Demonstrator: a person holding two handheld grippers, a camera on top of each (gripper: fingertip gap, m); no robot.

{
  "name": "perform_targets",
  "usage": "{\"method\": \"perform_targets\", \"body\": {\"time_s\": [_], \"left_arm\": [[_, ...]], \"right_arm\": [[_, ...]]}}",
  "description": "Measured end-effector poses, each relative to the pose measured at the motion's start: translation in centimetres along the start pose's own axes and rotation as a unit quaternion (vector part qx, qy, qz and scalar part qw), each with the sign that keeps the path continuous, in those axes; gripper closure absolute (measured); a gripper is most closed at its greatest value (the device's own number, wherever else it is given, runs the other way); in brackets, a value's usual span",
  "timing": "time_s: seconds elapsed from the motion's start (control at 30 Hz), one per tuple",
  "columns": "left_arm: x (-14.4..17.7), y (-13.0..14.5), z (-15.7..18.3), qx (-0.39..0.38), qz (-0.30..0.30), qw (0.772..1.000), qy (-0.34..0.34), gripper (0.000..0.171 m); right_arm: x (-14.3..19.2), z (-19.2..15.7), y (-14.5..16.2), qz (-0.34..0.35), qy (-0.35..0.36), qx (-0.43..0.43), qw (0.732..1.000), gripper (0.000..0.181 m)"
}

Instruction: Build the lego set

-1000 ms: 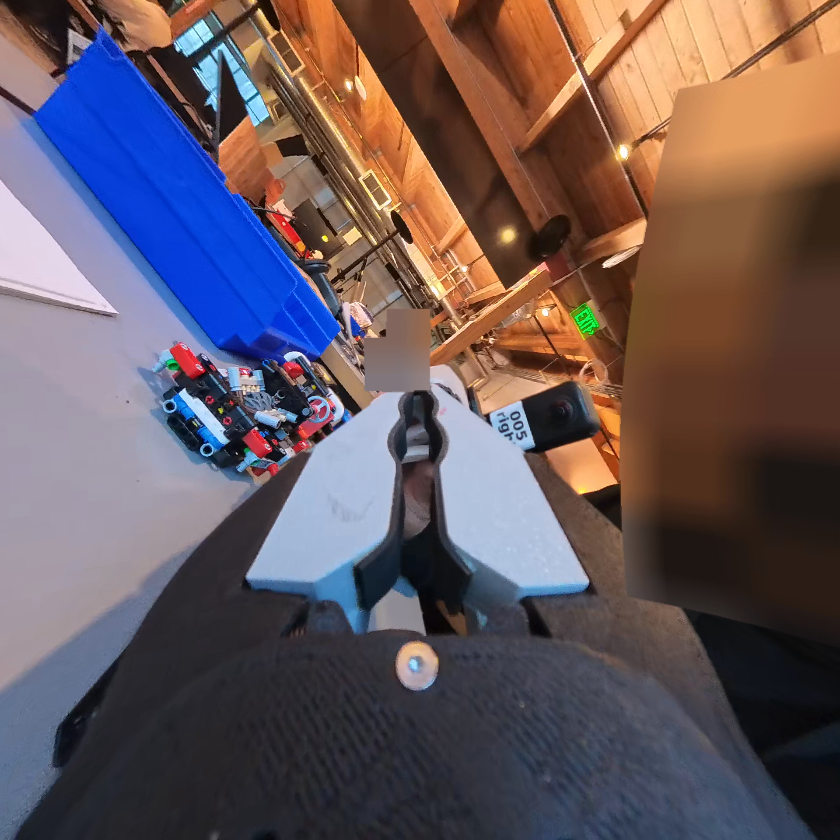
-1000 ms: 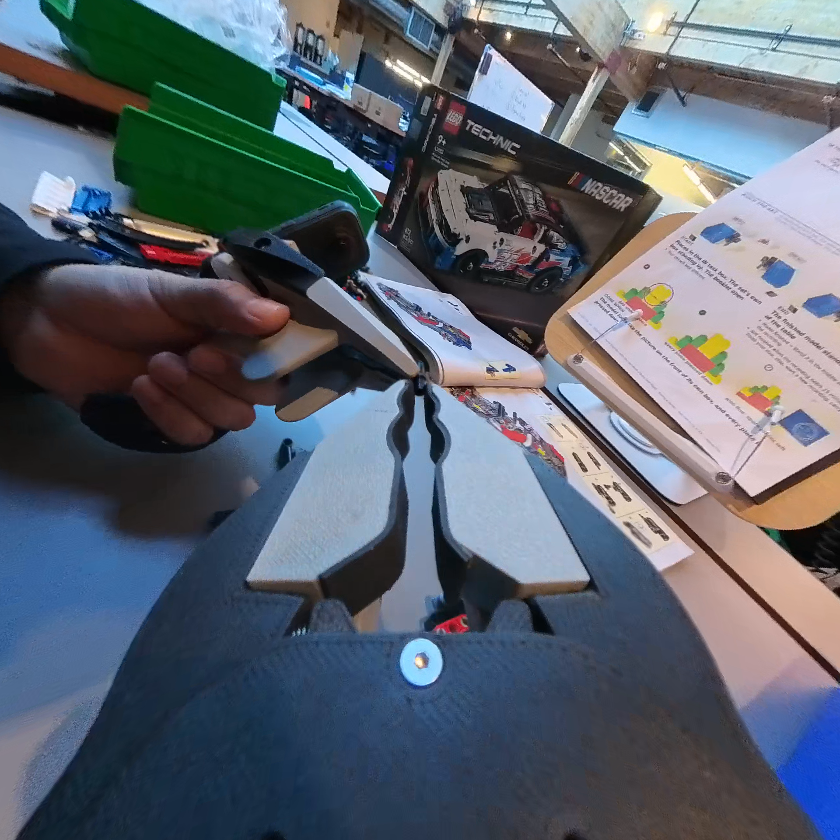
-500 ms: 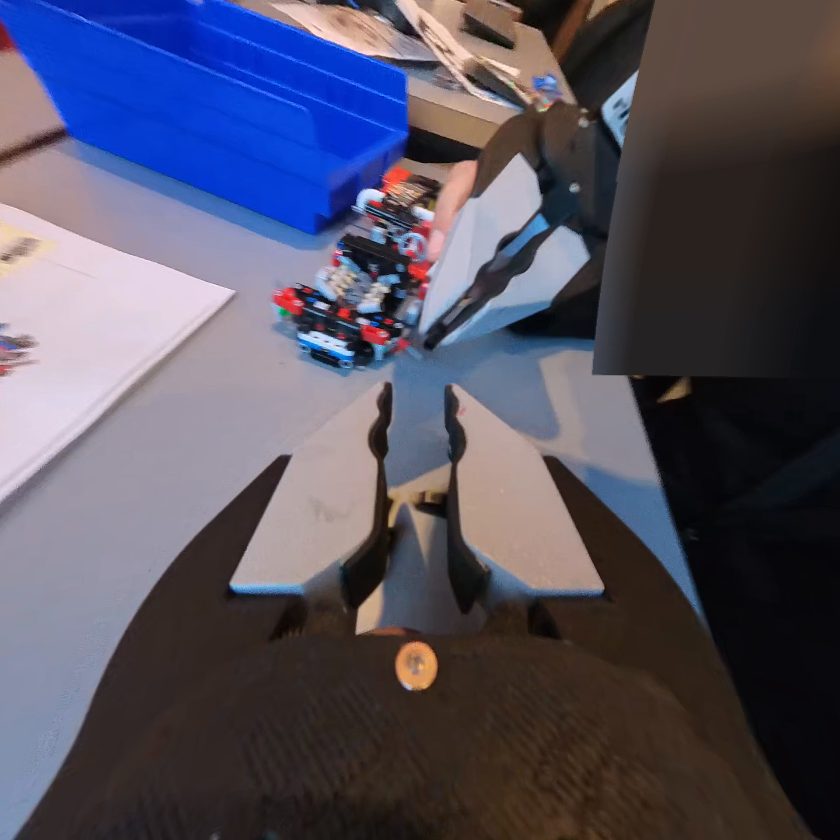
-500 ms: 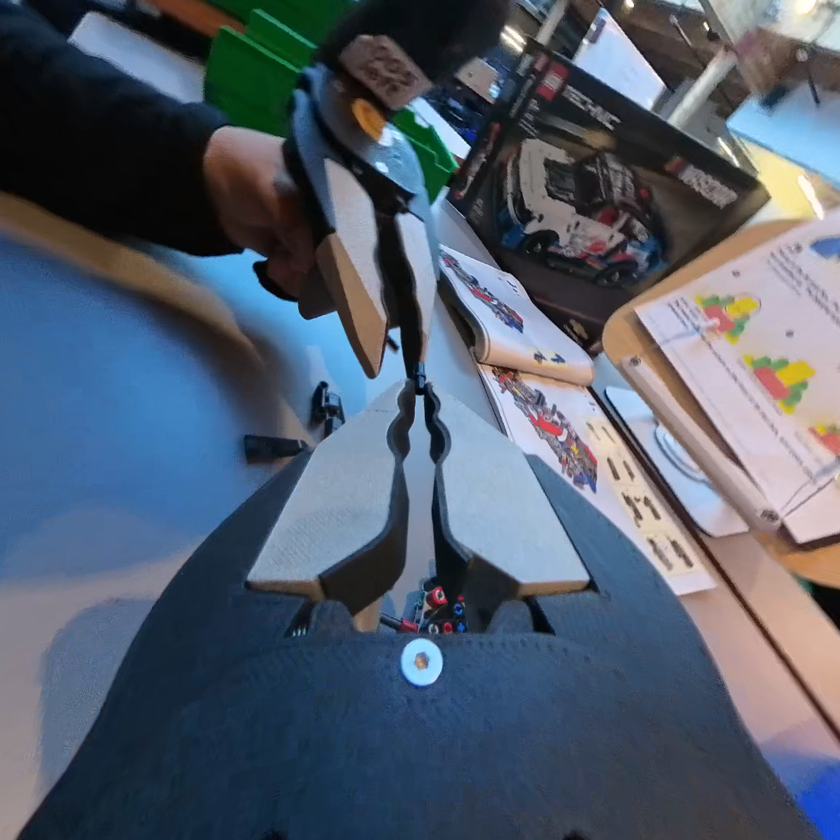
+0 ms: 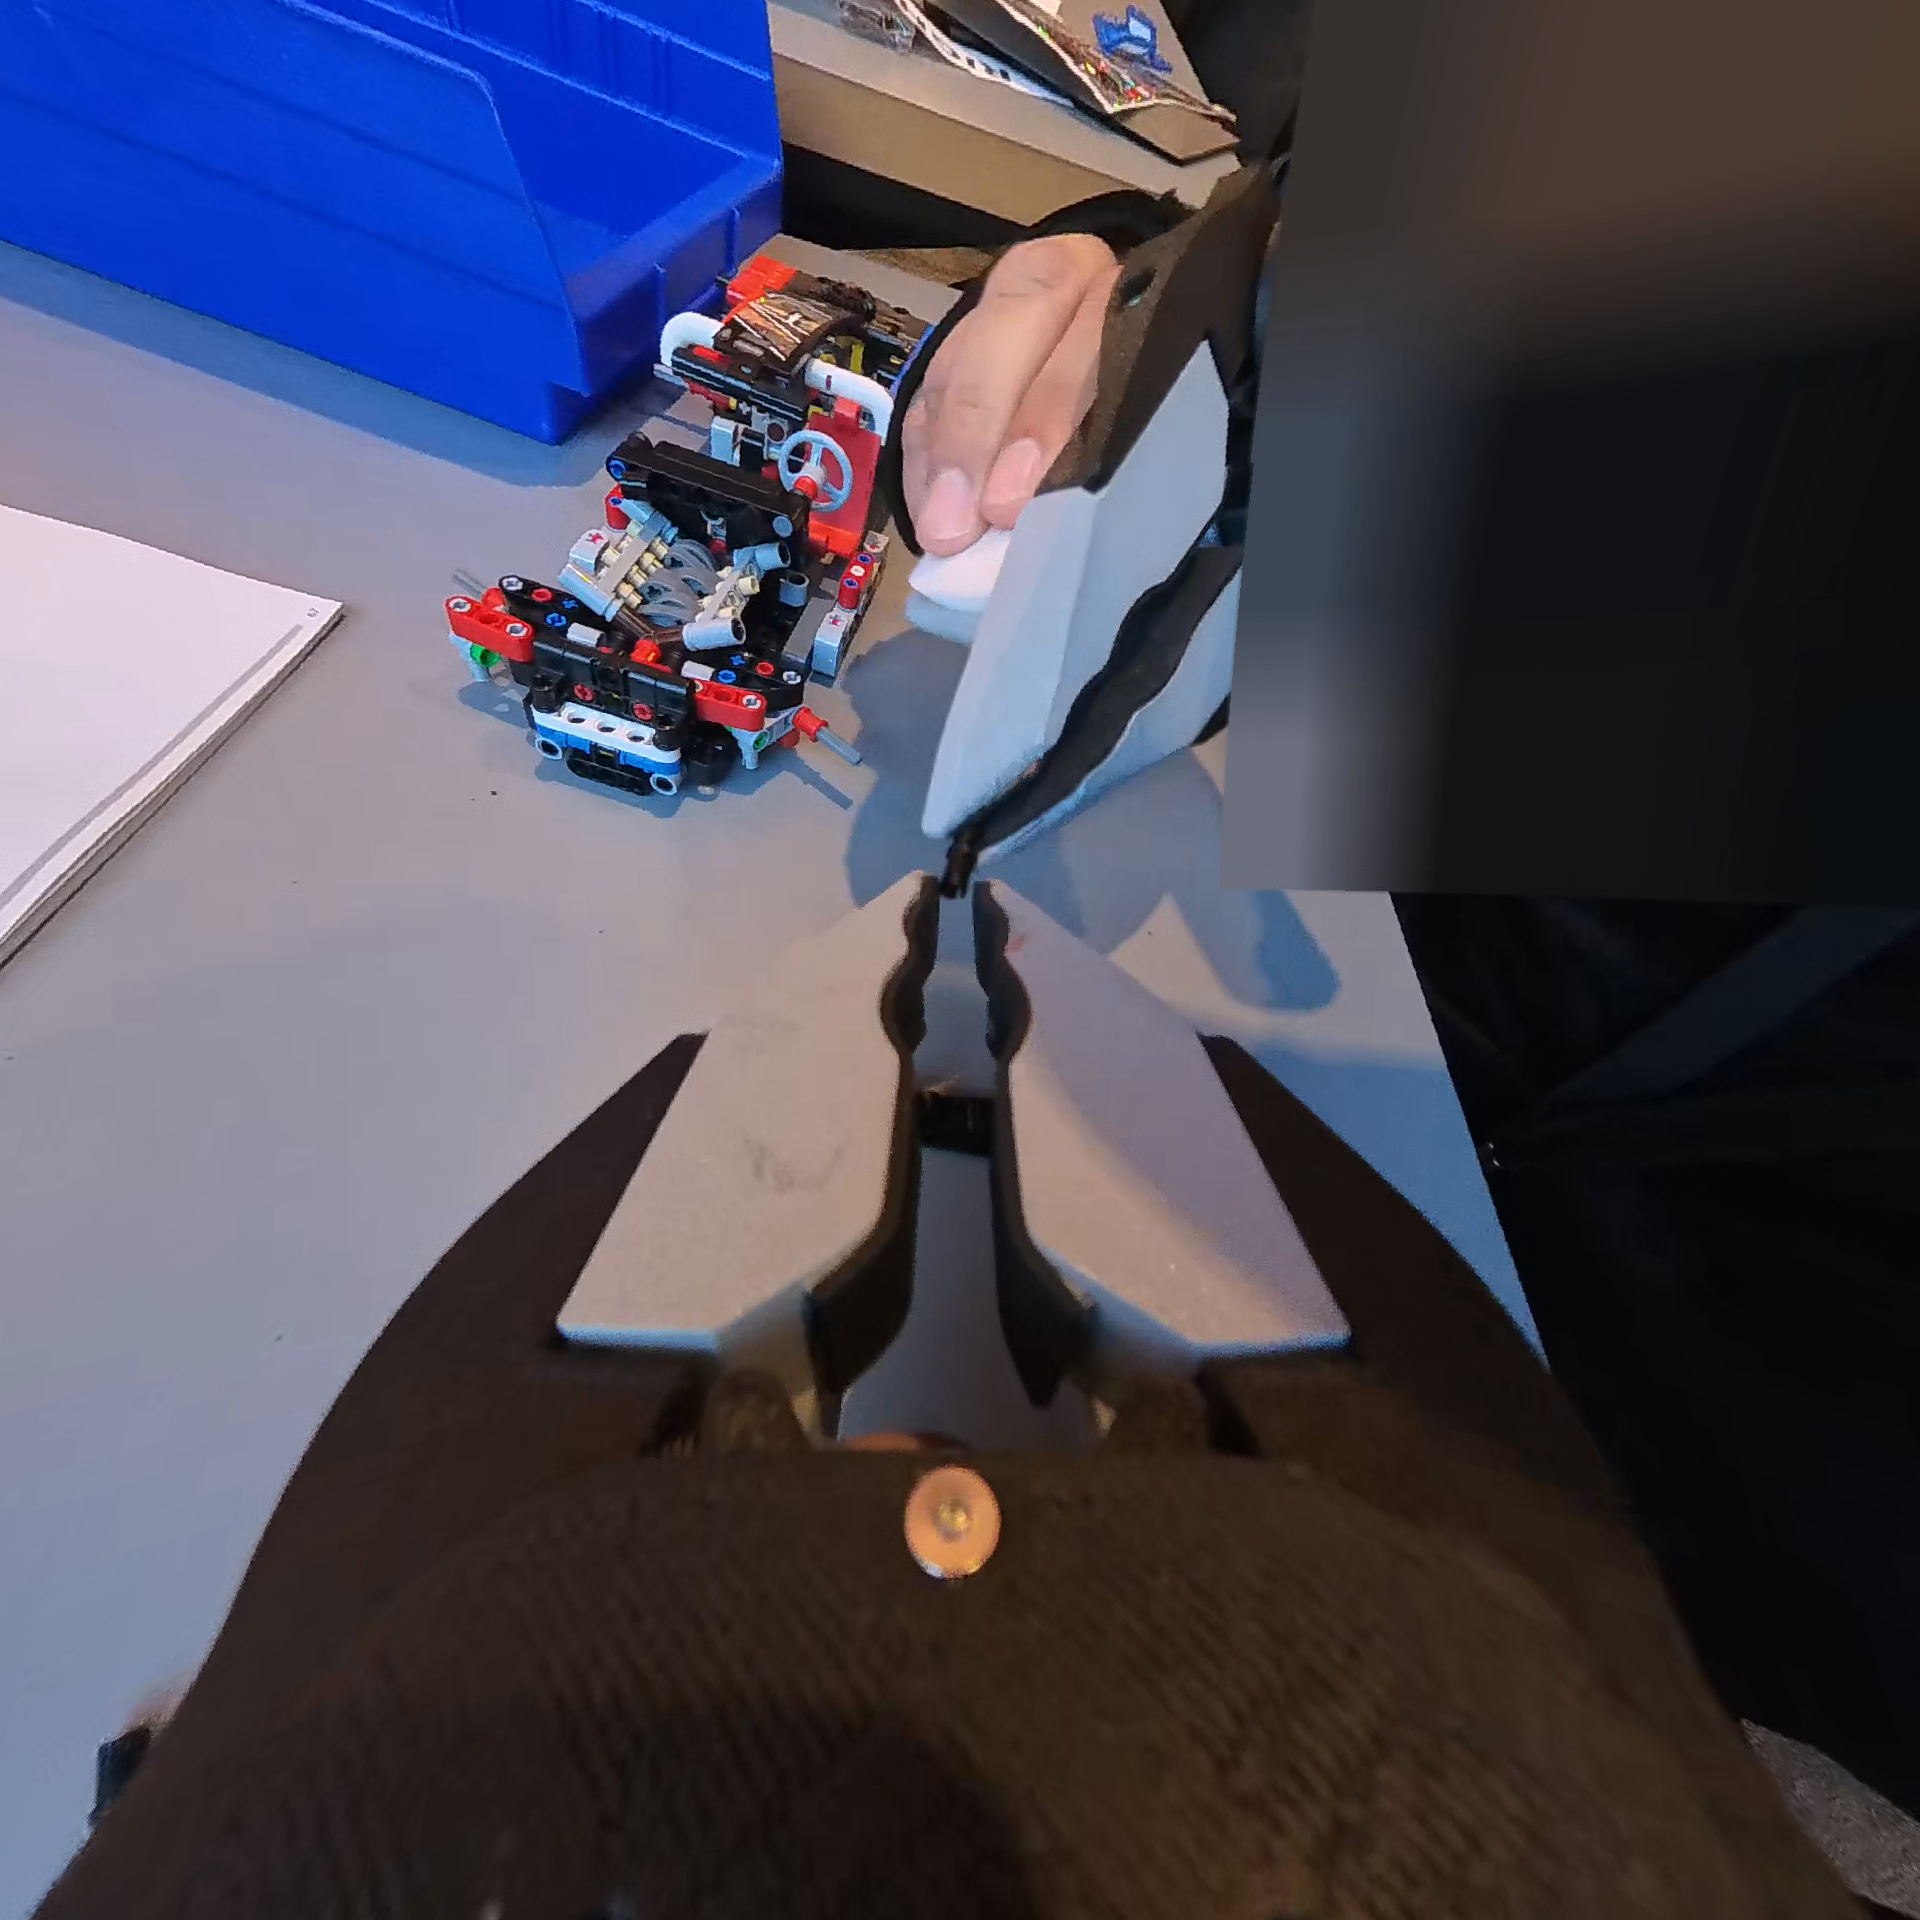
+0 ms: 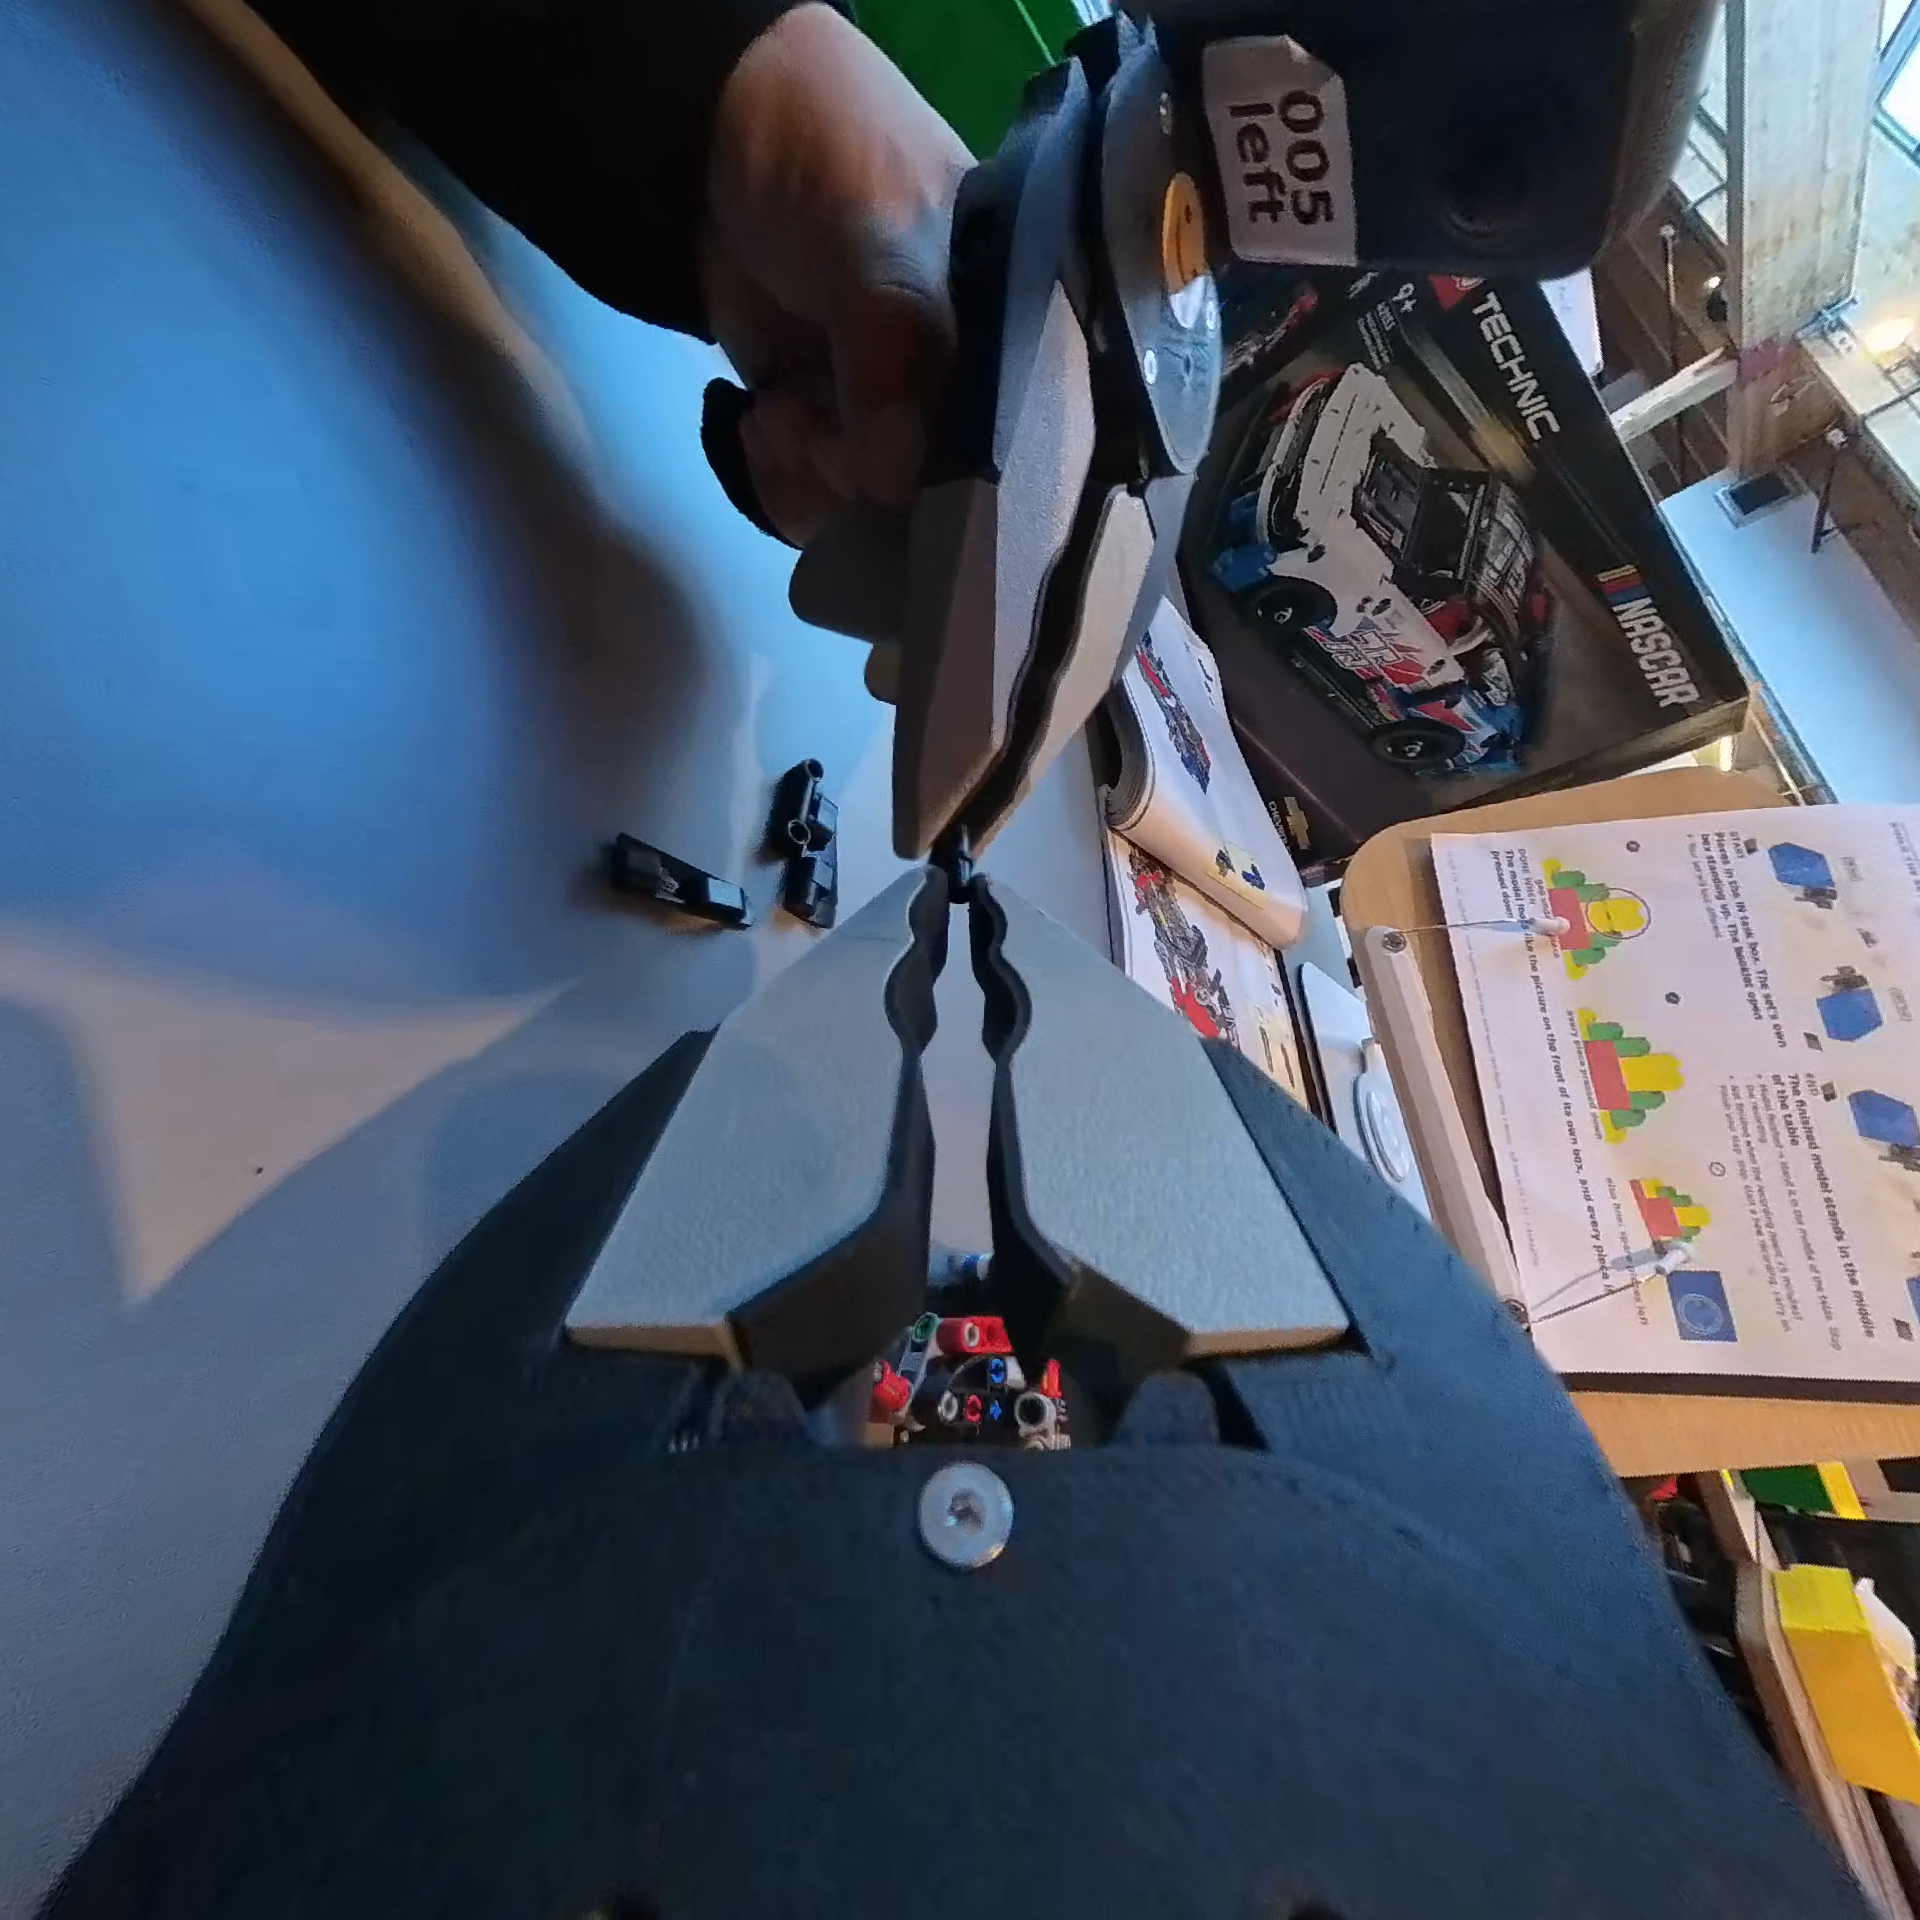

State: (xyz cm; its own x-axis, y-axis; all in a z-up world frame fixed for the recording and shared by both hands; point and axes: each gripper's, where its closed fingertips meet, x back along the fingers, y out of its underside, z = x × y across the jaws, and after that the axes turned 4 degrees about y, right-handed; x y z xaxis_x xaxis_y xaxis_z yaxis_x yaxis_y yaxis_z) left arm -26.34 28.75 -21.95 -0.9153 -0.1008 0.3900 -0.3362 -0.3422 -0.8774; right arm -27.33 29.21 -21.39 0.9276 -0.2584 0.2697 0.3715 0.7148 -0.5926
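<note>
A red, black, white and blue lego chassis [image 5: 694, 582] sits on a grey table [image 5: 312, 987] beside a solid blue bin [image 5: 395, 187] and white booklet [image 5: 114, 675].

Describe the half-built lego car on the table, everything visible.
The half-built lego car is a bare chassis without wheels or body, mostly black beams with red, white, grey and blue parts. A grey engine block sits mid-frame, a light-blue steering wheel behind it, and white curved tubes near the rear. It rests flat on the grey table, beside the blue bin. Nothing grips it; a person's hand is close beside its rear, and contact is unclear.
</note>
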Motion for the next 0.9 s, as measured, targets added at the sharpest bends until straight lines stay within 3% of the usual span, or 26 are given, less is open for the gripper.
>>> {"method": "perform_targets", "body": {"time_s": [0.23,0.33,0.43,0.5,0.7,0.9], "left_arm": [[-0.1,0.1,0.0,-0.019,-0.004,1.0,-0.01,0.17],[0.3,-0.9,0.0,-0.103,0.007,0.993,-0.052,0.171],[0.6,-1.7,0.1,-0.223,0.001,0.967,-0.126,0.17],[0.5,-2.0,0.5,-0.25,0.004,0.958,-0.137,0.17],[0.9,-2.7,0.8,-0.26,0.032,0.955,-0.14,0.17],[0.6,-2.5,0.9,-0.286,0.019,0.946,-0.154,0.17]], "right_arm": [[-0.1,-0.3,0.2,-0.007,0.0,0.011,1.0,0.181],[0.1,0.3,-0.2,0.027,-0.015,-0.096,0.995,0.181],[1.2,1.3,-1.5,0.102,-0.081,-0.265,0.955,0.177],[1.8,2.4,-1.6,0.128,-0.088,-0.318,0.935,0.179],[1.7,1.7,-1.8,0.124,-0.09,-0.285,0.946,0.173],[1.4,1.3,-2.1,0.122,-0.091,-0.277,0.949,0.177]]}}
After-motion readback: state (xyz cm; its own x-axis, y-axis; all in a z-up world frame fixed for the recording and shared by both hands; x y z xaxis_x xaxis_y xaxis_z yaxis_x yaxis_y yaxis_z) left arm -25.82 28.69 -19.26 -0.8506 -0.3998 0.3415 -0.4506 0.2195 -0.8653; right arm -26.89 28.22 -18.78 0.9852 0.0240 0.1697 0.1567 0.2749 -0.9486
